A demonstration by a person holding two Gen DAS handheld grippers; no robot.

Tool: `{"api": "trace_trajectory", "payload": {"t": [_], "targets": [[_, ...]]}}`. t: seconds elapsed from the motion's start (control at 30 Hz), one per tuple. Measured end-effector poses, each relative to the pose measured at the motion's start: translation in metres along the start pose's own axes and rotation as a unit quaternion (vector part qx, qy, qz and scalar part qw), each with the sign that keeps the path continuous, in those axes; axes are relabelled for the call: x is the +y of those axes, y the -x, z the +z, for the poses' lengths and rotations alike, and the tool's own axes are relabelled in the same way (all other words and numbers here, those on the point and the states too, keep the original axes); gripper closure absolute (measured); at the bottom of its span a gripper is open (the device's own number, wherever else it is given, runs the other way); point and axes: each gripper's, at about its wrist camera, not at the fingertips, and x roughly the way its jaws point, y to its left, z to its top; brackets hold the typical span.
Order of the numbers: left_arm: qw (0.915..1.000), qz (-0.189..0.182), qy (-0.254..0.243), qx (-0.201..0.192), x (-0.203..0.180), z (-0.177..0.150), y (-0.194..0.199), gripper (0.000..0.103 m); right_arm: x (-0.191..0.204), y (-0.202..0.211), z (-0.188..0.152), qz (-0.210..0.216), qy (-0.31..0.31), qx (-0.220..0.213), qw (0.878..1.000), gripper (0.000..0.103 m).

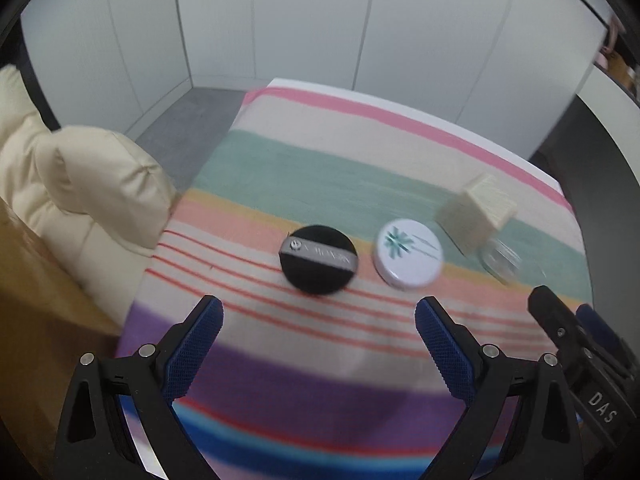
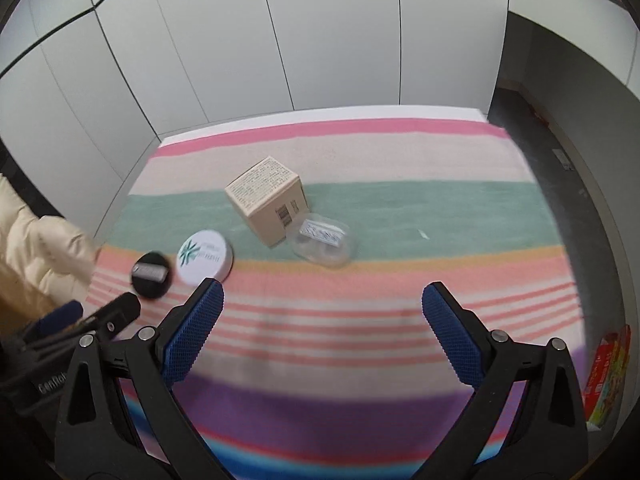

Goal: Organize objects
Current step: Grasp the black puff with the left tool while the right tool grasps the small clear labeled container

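Left wrist view: at the far left a cream puffy quilted sleeve (image 1: 92, 184) crowds the edge of the bench, which wears a striped cloth (image 1: 320, 184) in bands of pink, beige, mint green, peach, thin red lines, purple and blue. The left gripper (image 1: 319, 312) hangs above the purple and red-lined bands with its blue-padded jaws spread wide and nothing between them. Just beyond it lies a flat black round puff (image 1: 318, 258) crossed by a grey ribbon strap with pale lettering too blurred to read. Just beside it on the right, a narrow gap apart, sits a white round tin (image 1: 408, 258) whose lid bears a teal starburst mark and thin teal print. Further right and a little behind stands a beige cardboard cube box (image 1: 476, 212), tilted corner-on to the camera, and near its front corner rests a clear plastic case (image 1: 506, 260), heavily smeared by motion blur. In the right wrist view the same row runs from puff to tin to box to case along the peach and green stripes; the box shows fine printed text on top and a barcode on its side, and the case holds a small printed label. The right gripper (image 2: 323, 296) hovers over the red-lined stripes, jaws likewise released and empty.
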Motion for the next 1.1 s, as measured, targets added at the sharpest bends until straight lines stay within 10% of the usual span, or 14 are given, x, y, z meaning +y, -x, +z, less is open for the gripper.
{"api": "trace_trajectory", "payload": {"t": [0.53,0.7,0.83,1.1], "targets": [[0.9990,0.038,0.016,0.015,0.007,0.014,-0.060,0.005,0.018,-0.078,0.003,-0.066,-0.016,0.007,0.998,0.002],[0.9964,0.081,-0.025,-0.008,-0.009,0.006,-0.059,0.005,0.026,-0.076,-0.001,-0.083,0.007,-0.011,0.996,0.032],[0.9983,0.050,-0.021,-0.020,-0.012,0.004,-0.054,0.048,0.025,-0.071,-0.004,-0.085,0.009,-0.022,0.996,0.044],[0.9990,0.040,-0.010,-0.020,-0.002,0.006,-0.050,0.052,0.021,-0.069,-0.008,-0.081,0.013,-0.018,0.996,0.044]]}}
